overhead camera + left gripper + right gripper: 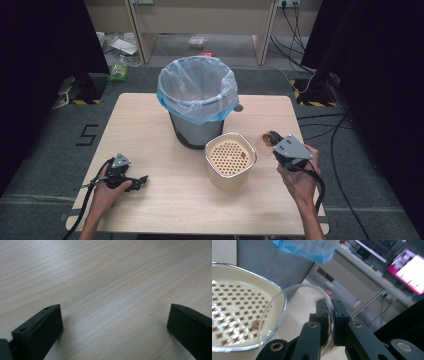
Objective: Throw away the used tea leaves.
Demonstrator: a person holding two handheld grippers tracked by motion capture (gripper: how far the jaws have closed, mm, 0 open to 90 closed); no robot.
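Presently, left gripper (142, 179): jaws spread wide, nothing between them, low over table (150, 130).
Strainer box (230, 159): centre, in front of lined bin (197, 100).
Right gripper (331, 315): clamped on rim of clear bowl (294, 312), tilted, just beside strainer box.

Place: recording lab or studio.
Evidence: black curtains (45, 55) flanking the pale wooden table (150, 125); hazard-striped stand feet (75, 101) and cables (295, 30) behind it.

The high view looks down from above the table (150, 125); the gripper views sit close, sharing its wooden top (105, 277).
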